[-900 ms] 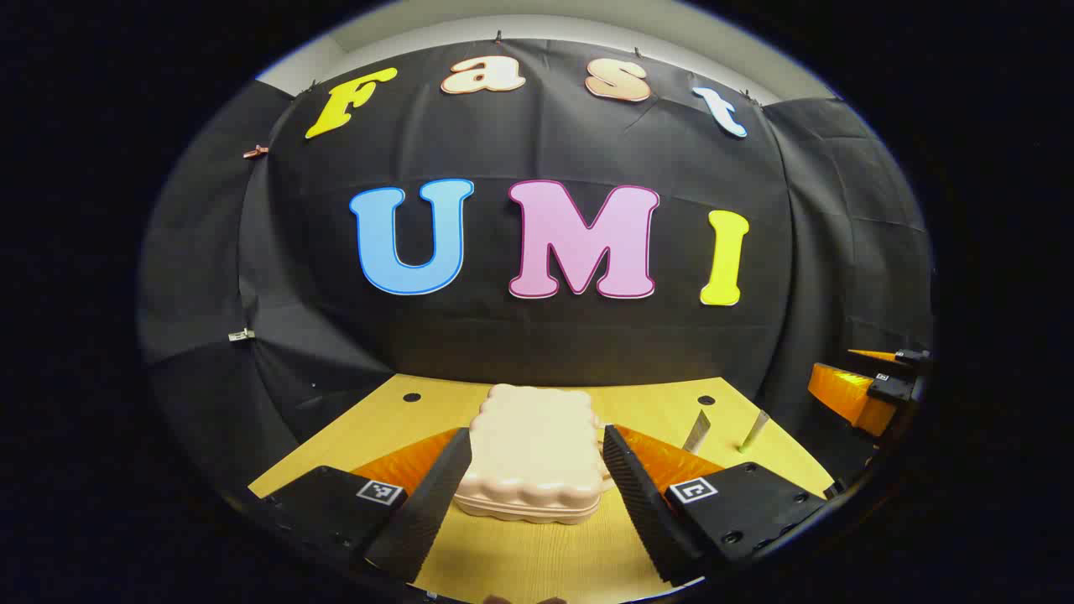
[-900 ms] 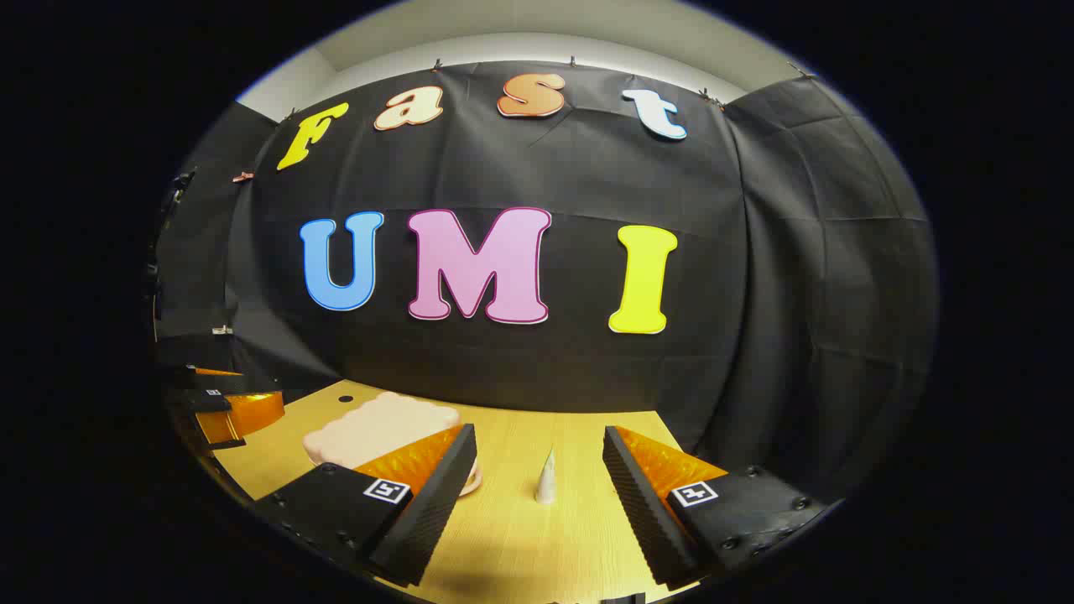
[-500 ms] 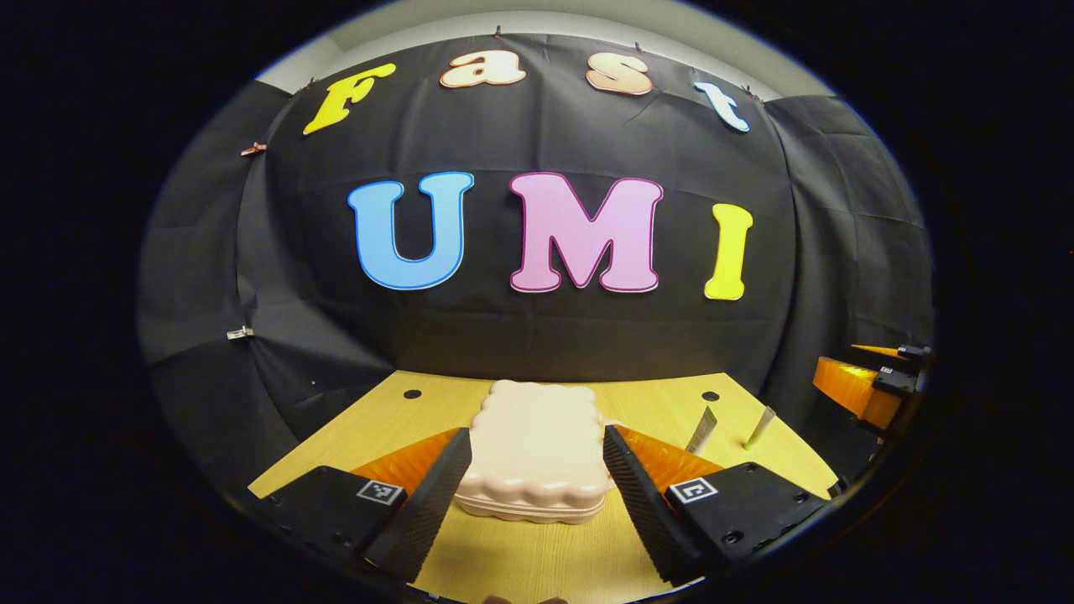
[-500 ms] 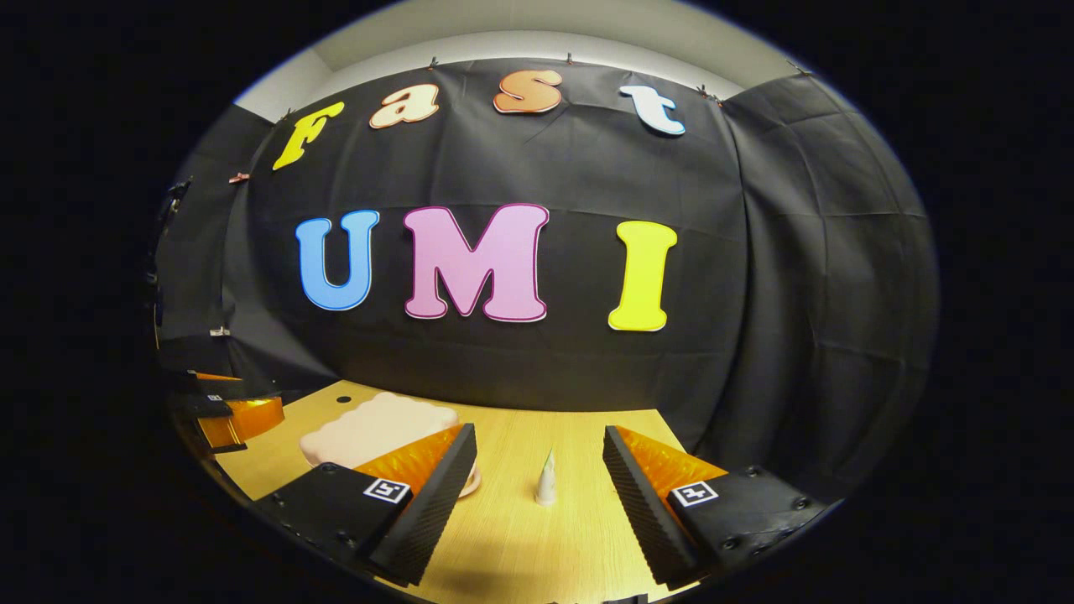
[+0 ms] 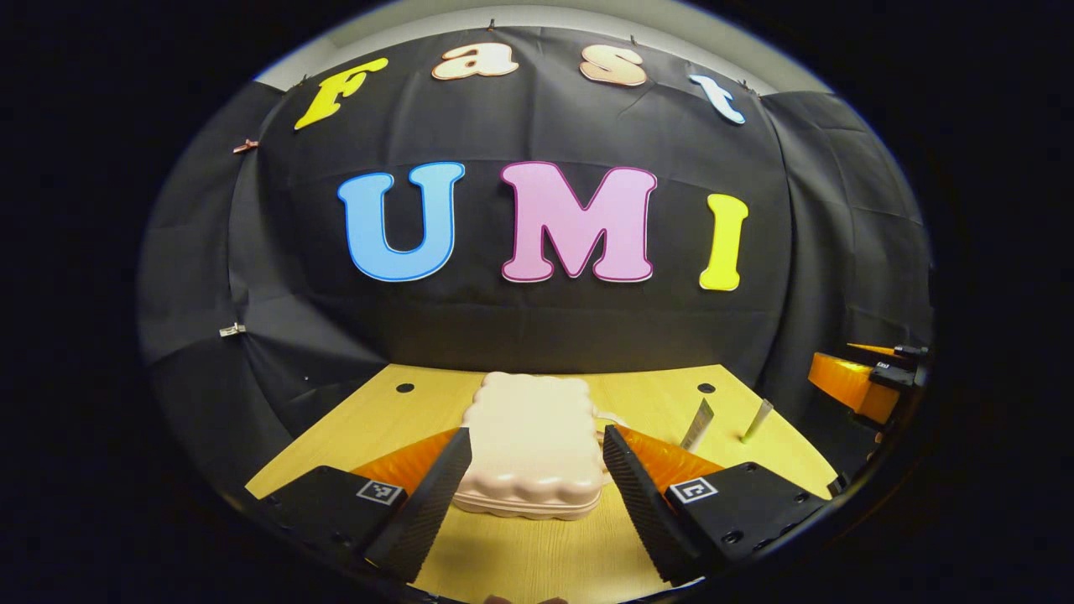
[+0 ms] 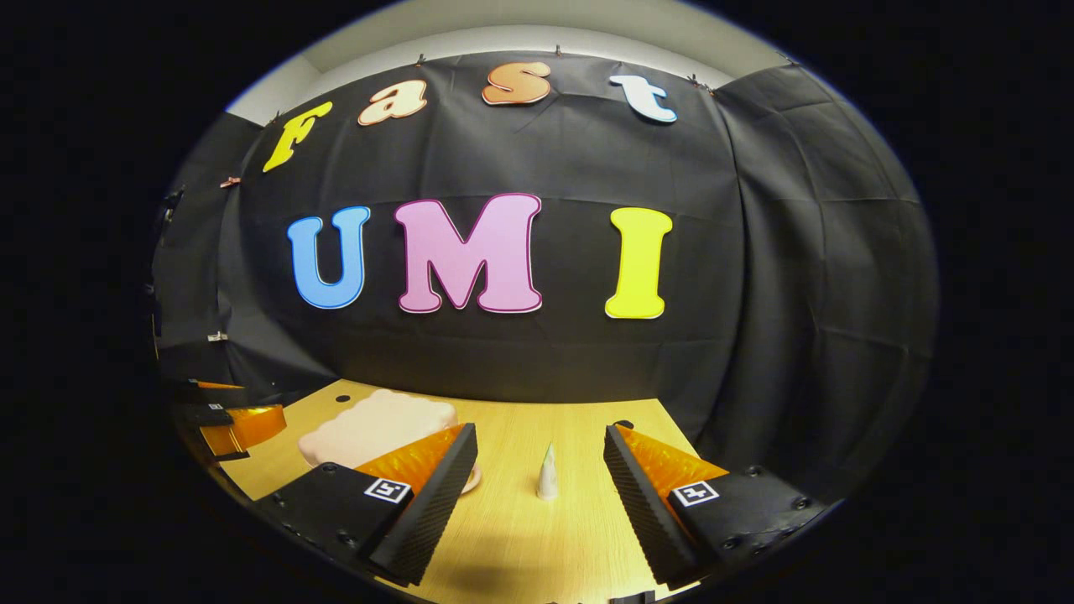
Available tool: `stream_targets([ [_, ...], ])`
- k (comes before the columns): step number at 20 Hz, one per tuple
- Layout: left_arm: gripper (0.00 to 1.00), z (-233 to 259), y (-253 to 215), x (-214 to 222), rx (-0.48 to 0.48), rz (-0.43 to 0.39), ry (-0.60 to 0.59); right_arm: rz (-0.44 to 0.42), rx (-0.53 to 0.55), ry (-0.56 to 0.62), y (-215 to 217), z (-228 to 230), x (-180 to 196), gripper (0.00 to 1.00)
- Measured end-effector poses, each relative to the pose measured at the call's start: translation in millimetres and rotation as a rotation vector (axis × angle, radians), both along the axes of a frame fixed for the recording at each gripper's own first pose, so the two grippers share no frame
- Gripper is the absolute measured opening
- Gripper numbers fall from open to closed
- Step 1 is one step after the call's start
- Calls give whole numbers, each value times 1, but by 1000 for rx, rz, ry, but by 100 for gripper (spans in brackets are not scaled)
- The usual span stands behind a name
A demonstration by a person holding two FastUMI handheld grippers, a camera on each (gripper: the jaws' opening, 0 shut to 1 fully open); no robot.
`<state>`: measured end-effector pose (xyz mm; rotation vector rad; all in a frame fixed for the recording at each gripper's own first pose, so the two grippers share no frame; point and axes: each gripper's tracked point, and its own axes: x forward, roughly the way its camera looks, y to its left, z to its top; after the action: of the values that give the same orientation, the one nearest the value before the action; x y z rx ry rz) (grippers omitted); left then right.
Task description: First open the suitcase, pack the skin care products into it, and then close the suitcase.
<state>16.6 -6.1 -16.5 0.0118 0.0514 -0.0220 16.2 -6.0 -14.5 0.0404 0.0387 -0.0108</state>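
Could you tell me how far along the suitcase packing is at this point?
Nothing is done yet: the suitcase is closed on the table. In hand: the open left gripper frames it without touching. Left: opening it, packing the tubes standing beside it, closing it. The right gripper is open, facing a tube.

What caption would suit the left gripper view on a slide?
Open left gripper lined up on a closed pale suitcase on the wooden table, two upright tubes standing to its right.

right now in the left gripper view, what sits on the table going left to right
suitcase → first tube → second tube → the right tool at the far right edge, past the table
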Motion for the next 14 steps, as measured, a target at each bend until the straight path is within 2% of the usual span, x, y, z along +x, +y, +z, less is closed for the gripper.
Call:
stream_targets([
  [5, 99, 3, -15, 12, -7, -31, 4, 2, -3, 2, -5, -1, 3, 96],
  [8, 99, 3, -38, 31, 21, -65, 16, -10, -13, 2, -19, 1, 11, 96],
  [11, 99, -6, -77, 57, 34, -123, 38, -25, -1, 9, -36, 0, 21, 96],
  [14, 99, -31, -117, 93, 54, -163, 117, -36, 6, 20, -54, -5, 33, 96],
])
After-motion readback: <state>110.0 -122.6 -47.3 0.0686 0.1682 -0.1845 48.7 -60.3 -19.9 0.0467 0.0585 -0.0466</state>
